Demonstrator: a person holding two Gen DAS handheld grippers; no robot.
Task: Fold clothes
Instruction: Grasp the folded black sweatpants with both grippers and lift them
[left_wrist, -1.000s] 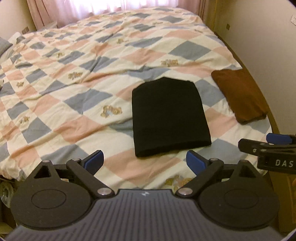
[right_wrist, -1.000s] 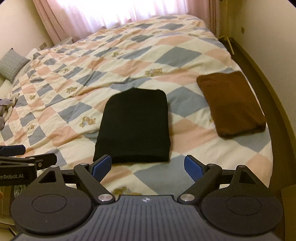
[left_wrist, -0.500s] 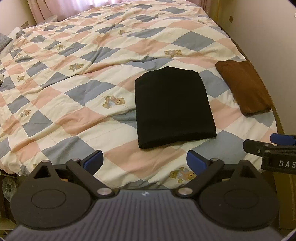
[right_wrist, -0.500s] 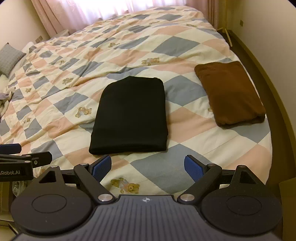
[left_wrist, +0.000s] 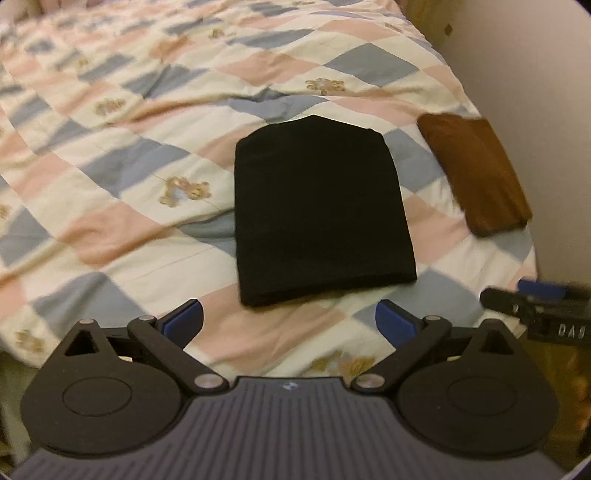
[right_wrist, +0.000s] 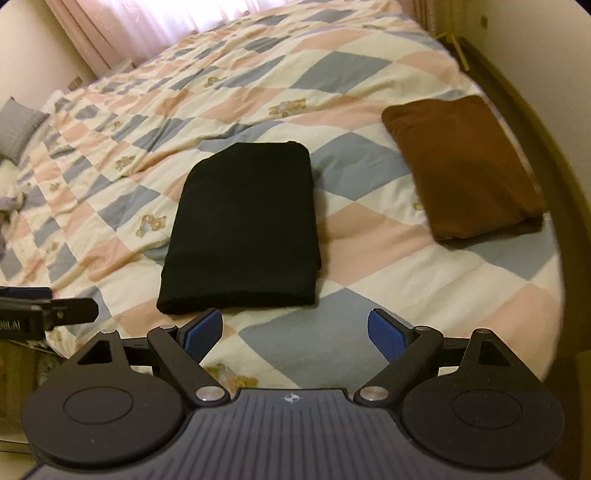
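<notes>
Lying near the foot edge of the bed (right_wrist: 509, 280), on a checked quilt (left_wrist: 122, 229) printed with small bears, the black garment (left_wrist: 317, 210) is a flat, already doubled-over rectangle, its near edge just beyond both pairs of blue pads. The left gripper (left_wrist: 289, 320) hangs over the near left part of that edge and the right gripper (right_wrist: 294, 334) over the near right corner; both stand wide open with nothing between their jaws, and neither touches the cloth.

The main risk I see is a shallow pinch: the edge is several layers thick, so jaws closing too high may catch only the top layer and peel the fold apart. The soft, rumpled quilt is the second risk, since pads pushed down could nip the quilt along with the garment and drag it. Uneven lifting between the two sides would skew the next fold. Both views are slightly smeared, so the exact edge is hard to judge.

Off to the right a brown folded garment (right_wrist: 465, 166) sits close to the bed's side edge, apart from the black one and out of the way. A grey pillow (right_wrist: 16, 127) lies far left. Nothing blocks the approach.
</notes>
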